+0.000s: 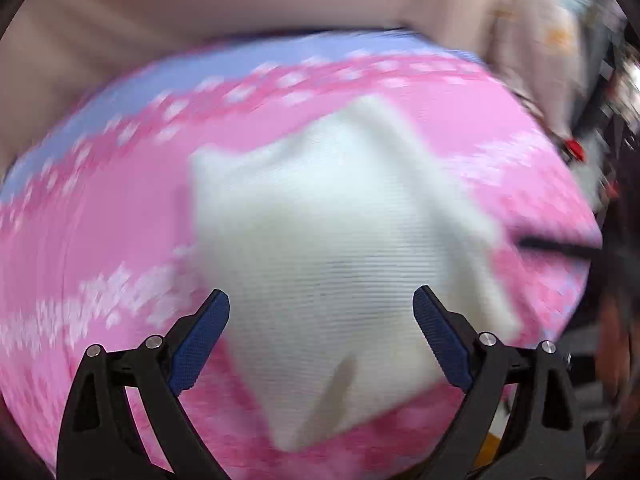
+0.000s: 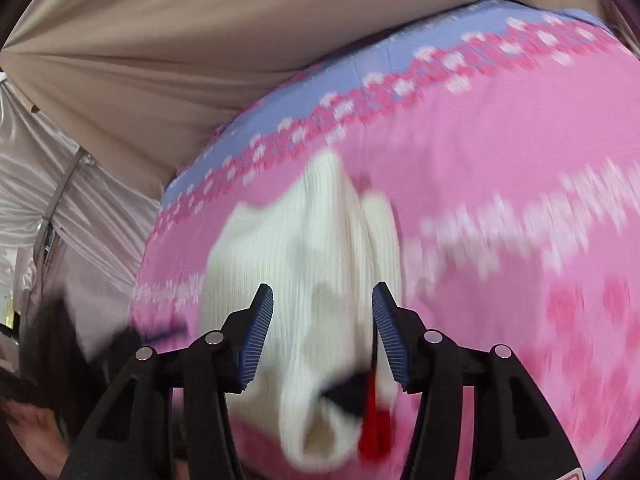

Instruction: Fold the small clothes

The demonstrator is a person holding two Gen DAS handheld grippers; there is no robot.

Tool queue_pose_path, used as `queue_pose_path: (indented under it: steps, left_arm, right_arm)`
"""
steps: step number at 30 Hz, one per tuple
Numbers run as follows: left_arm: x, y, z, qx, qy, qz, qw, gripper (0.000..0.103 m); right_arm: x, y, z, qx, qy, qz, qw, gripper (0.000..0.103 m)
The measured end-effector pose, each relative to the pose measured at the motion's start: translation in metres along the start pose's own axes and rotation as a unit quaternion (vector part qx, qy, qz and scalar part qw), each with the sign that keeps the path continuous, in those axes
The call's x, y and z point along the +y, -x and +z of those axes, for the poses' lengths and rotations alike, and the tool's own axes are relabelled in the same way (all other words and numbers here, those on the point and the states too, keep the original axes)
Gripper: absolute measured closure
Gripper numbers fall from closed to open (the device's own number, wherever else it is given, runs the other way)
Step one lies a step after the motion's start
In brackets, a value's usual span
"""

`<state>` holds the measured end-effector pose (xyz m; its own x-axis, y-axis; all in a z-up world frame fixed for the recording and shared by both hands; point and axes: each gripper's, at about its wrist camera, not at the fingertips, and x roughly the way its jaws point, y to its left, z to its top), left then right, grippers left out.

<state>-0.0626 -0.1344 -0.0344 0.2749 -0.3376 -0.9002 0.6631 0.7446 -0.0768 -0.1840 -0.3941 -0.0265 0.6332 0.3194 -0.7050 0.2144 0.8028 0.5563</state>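
My left gripper (image 1: 321, 308) is wide open; its blue ribbed fingers (image 1: 200, 340) hang above the white ribbed knit garment (image 1: 320, 232) and hold nothing. My right gripper (image 2: 322, 308) is about half open. The same white garment (image 2: 304, 264) passes between its blue pads (image 2: 256, 336), but I cannot tell if they press on it. The garment lies on the pink bed cover with white flower pattern and lilac border (image 1: 100, 208), toward its left edge in the right wrist view. It is bunched there, with a red and black detail (image 2: 368, 420) near its lower end. Both views are blurred.
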Motion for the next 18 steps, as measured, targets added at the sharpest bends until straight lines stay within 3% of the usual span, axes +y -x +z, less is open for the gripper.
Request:
queue_pose_path:
  steps: [4,5,6,7,9,11,14,16,18]
  left_arm:
    - [0.022,-0.039,-0.009,0.062,0.033,0.005,0.9975,0.012]
    - [0.024,-0.043,-0.01,0.069,0.045,0.0,0.9966,0.012]
    - [0.027,-0.043,-0.009,0.073,0.06,-0.008,0.9955,0.012]
    - [0.03,-0.042,-0.008,0.074,0.068,-0.012,0.9948,0.012]
    - [0.036,-0.043,-0.007,0.077,0.075,-0.02,0.994,0.012]
    - [0.03,-0.05,-0.016,0.09,0.085,-0.035,0.9917,0.011]
    - [0.024,-0.046,-0.015,0.08,0.085,-0.02,0.9929,0.011]
    - [0.024,-0.034,-0.01,0.067,0.08,-0.01,0.9945,0.012]
    - [0.028,-0.018,-0.006,0.047,0.084,-0.008,0.9954,0.012]
  right_arm:
    - [0.02,-0.018,-0.07,0.045,-0.002,0.008,0.999,0.051]
    - [0.023,-0.03,-0.08,0.054,0.003,-0.001,0.999,0.059]
    - [0.024,-0.04,-0.088,0.062,0.009,-0.018,0.998,0.095]
    - [0.022,-0.043,-0.091,0.064,0.006,-0.03,0.997,0.093]
    - [0.009,-0.017,-0.094,0.014,-0.037,-0.017,0.999,0.094]
    - [-0.007,0.002,-0.101,-0.004,-0.061,-0.032,0.998,0.095]
    - [-0.028,-0.021,-0.121,0.045,-0.073,-0.046,0.995,0.095]
    - [-0.012,-0.032,-0.12,0.069,-0.045,-0.035,0.996,0.092]
    - [0.003,-0.028,-0.112,0.071,-0.02,-0.054,0.996,0.086]
